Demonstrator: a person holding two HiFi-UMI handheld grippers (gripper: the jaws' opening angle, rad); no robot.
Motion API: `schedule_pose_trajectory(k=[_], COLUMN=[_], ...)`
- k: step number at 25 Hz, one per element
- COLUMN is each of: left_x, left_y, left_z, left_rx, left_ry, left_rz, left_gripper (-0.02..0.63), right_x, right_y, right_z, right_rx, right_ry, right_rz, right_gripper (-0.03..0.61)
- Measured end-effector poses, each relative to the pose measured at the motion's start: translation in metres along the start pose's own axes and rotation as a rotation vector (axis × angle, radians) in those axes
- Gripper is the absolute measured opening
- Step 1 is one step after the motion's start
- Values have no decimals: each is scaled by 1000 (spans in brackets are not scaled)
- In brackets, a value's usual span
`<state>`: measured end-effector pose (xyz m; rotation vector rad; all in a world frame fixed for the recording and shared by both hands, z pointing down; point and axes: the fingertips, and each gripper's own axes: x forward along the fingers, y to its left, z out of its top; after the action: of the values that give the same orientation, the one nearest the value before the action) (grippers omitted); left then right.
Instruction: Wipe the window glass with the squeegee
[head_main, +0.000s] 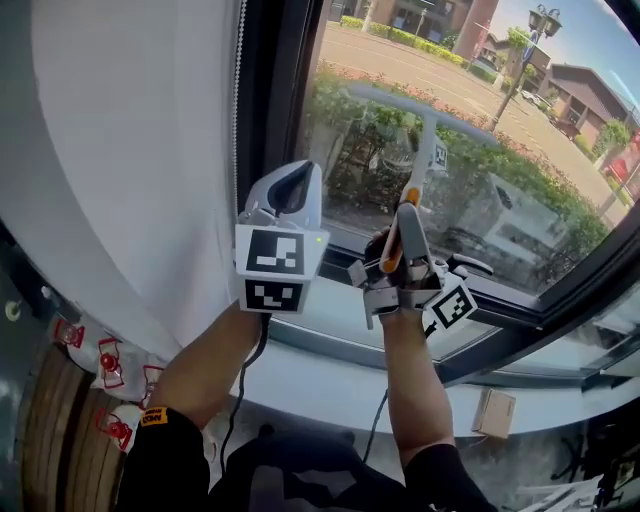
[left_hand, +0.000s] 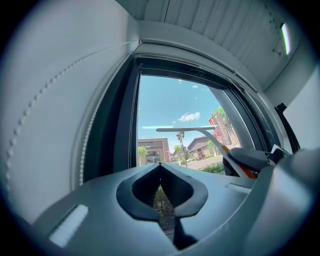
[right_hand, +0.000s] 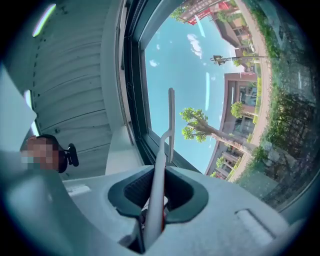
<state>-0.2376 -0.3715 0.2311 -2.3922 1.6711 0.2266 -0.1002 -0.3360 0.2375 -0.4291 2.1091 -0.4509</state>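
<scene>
The right gripper (head_main: 404, 232) is clamping its fingers on the handle of the squeegee (head_main: 425, 140). The handle is running up and away from the fingertips to a crossbar blade lying at the window glass (head_main: 500, 150); whether the blade is actually touching the glass I cannot tell. In the right gripper view the handle is sitting squarely between the pads (right_hand: 134, 189), with the blade well beyond them. The left gripper (head_main: 290, 185) is hovering just beside the right one, its fingers pressed together on nothing.

To wipe well, I judge the blade should be pressing evenly along its whole edge, with the handle tilting slightly off the glass and the pull going in one steady, straight stroke. A slack grip risks letting the handle twist between the pads, leaving streaks.
</scene>
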Motion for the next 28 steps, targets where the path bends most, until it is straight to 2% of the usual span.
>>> schedule_pose_trajectory(k=[4, 11, 18, 23, 28], left_x=[3, 0, -27, -47, -62], left_y=[12, -1, -18, -21, -28], left_z=[-13, -35, -114, -172, -202], left_rx=[-20, -14, -74, -118, -118], left_ry=[12, 48, 163, 255, 313], left_rz=[-13, -32, -64, -53, -56], left_gripper=[18, 18, 18, 18, 18], right_x=[20, 18, -37, -81, -119], right_y=[-14, -20, -45, -65, -78], right_z=[-26, -31, -68, -98, -121], right_rx=[7, -1, 42, 95, 156], right_ry=[27, 36, 44, 37, 33], right_rz=[-2, -19, -123, -211, -285], right_gripper=[49, 51, 51, 51, 50])
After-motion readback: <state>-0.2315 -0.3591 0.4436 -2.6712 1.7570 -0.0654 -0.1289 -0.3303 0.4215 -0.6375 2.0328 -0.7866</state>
